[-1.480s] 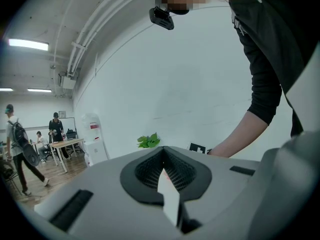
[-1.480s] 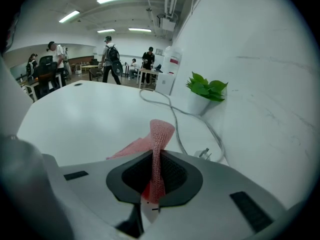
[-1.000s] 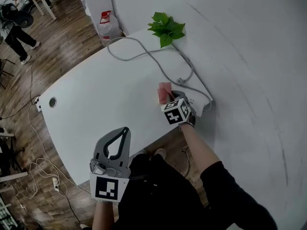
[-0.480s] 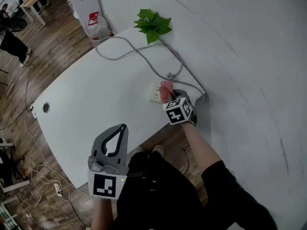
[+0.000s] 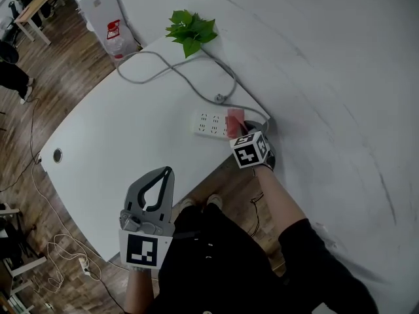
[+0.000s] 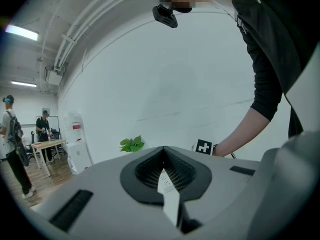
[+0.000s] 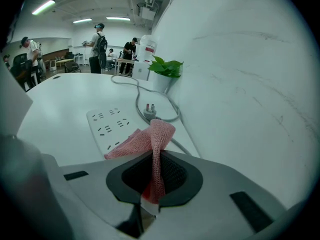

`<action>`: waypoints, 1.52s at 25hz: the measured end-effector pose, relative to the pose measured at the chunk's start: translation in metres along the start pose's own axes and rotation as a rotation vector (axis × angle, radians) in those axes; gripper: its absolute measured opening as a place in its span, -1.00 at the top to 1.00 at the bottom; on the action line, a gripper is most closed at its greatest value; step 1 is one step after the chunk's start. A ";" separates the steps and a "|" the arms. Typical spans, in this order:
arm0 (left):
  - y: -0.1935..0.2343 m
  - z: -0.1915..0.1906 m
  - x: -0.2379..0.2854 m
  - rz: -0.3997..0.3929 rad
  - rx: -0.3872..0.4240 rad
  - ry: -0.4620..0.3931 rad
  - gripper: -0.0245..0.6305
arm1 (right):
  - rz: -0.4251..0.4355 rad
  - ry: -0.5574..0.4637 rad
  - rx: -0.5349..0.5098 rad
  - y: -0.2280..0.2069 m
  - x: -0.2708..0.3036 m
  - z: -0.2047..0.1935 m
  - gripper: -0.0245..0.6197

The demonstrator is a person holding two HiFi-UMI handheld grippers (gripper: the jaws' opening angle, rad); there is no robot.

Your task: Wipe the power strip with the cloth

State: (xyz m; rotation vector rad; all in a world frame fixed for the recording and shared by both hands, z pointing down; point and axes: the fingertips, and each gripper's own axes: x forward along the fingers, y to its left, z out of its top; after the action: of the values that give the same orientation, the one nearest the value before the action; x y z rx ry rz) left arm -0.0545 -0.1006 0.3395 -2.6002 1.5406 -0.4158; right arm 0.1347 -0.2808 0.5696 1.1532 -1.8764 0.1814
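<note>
**Right tool.** Your right tool [image 7: 152,181] is clenched on the cloth [image 7: 150,139]. A fold of the pink weave is pinched between the jaws. The free part spills forward and to the left of the jaws.

**Task item.** The power strip [image 7: 107,121] lies flat on the bench [image 5: 131,129], socket face up, just ahead and to the left of that tool. The loose cloth rests on the strip's end nearest the tool. The socket rows farther out are uncovered. The plug [image 7: 148,109] of the grey cable [image 5: 163,70] lies just beyond the cloth, straight ahead of the jaws. The wall is close on the tool's right.

**Left tool.** Your left tool [image 5: 171,173] has its jaws closed together on nothing. It is held low near your body and well apart from the strip.

**Step in hand.** As judged, a wiping pass at the strip's near end. Most of the face looks unwiped.

**Next move.** Carry the cloth leftward and away from the tool along the socket rows, with the cloth kept flat against the face. Nothing holds the strip down, so it may slide under the stroke. A light press is advised. Steer clear of the plug ahead of the jaws.
</note>
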 end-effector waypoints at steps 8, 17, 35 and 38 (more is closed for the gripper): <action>-0.012 0.003 0.013 -0.044 -0.008 -0.004 0.89 | -0.048 0.033 0.036 -0.030 -0.008 -0.027 0.76; -0.018 0.008 0.022 -0.071 -0.004 -0.017 0.88 | -0.087 0.072 0.049 -0.051 -0.014 -0.046 0.76; -0.007 0.012 0.017 -0.031 -0.006 -0.032 0.89 | 0.041 -0.123 0.038 -0.004 -0.051 0.021 0.76; -0.003 0.013 0.013 -0.016 -0.007 -0.035 0.88 | 0.091 -0.169 0.009 0.021 -0.058 0.043 0.76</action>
State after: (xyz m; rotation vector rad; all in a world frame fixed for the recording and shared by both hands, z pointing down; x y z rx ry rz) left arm -0.0425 -0.1109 0.3299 -2.6117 1.5139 -0.3648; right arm 0.1015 -0.2547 0.5078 1.1191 -2.0808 0.1476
